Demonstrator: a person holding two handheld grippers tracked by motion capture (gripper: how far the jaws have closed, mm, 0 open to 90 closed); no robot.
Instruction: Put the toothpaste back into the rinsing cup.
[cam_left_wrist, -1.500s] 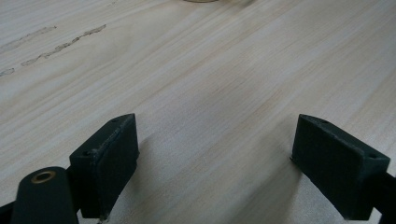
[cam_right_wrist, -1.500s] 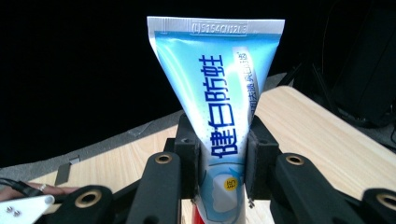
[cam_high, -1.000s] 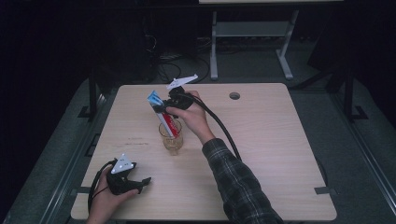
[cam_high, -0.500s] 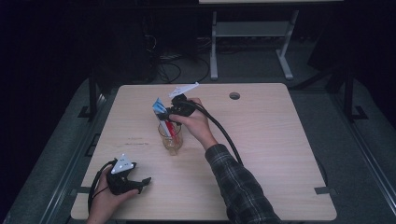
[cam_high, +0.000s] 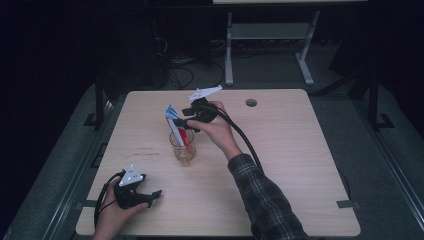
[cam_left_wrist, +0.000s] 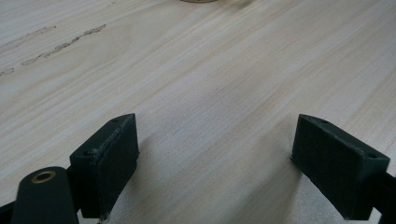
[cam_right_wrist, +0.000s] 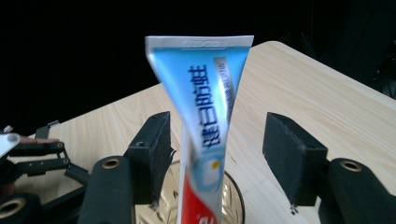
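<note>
flat glossy toothpaste tube (cam_right_wrist: 205, 116) upright in ribbed glass cup (cam_high: 182, 148), right gripper (cam_right_wrist: 219, 154) jaws just opened around it; left gripper (cam_left_wrist: 215, 168) spread above wood-grain table (cam_left_wrist: 210, 70)

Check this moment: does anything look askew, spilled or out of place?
Nothing spilled. The toothpaste tube stands cap-down in the glass cup, leaning sideways; the right tool has just been opening, pads off it.

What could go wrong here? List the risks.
1. The right gripper has just been opening, with the tube between its jaws but unpressed. The tube stands tall in the glass and leans, so it may tip out.
2. The glass looks light and the tube top-heavy; a nudge on withdrawing could topple both.
3. The right gripper's cable trails over the table near the glass and might snag it.
</note>
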